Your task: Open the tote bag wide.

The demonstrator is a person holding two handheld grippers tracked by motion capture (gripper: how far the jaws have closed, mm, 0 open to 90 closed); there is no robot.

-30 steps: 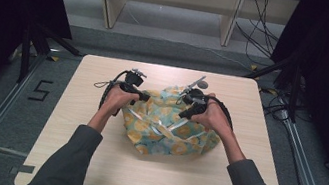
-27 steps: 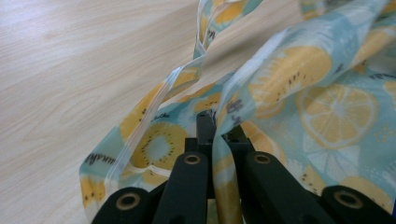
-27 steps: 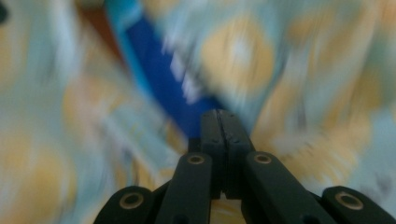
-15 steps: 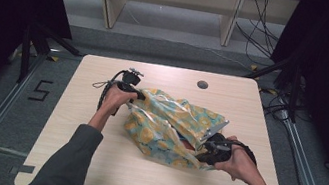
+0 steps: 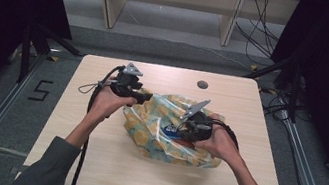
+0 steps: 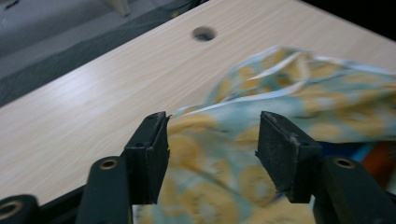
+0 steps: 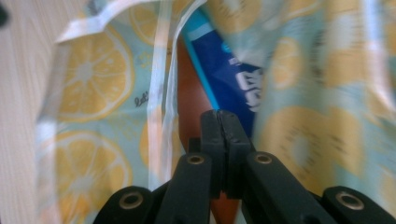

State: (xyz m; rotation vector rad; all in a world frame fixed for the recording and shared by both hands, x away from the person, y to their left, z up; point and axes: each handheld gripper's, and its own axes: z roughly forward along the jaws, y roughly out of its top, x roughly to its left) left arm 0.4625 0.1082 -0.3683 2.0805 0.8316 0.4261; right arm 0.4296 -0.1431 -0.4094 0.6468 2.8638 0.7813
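We logged the bag [image 5: 168, 133], a thin plastic one printed with lemon slices, lying crumpled at the middle of the tabletop [image 5: 103, 173], its mouth turned toward the right tool. Inside it we could make out a blue packet [image 7: 229, 65] and, beside that, something orange-brown [image 7: 191, 107] that we could not identify.

The left tool [image 5: 139, 96] sat at the bag's upper-left edge. In the left gripper view its jaws stood well apart, with the bag's rim [image 6: 187, 112] lying between them and brushing the left jaw, not pinched.

The right tool [image 5: 186, 129] was at the bag's mouth, nose pointing into the opening. In the right gripper view its jaws were pressed together with nothing visible between them; the film hung on either side.

We judged the step in hand to be working at the bag's mouth, either to spread it or to reach the contents. Neither tool held the film at this point.

For the next move we judged that the left tool would need to close on the rim it straddled, to anchor the bag. The right tool would have to part its jaws before taking the opposite lip or the packet. The film looked slippery and slack, so a deep bite seemed wise.
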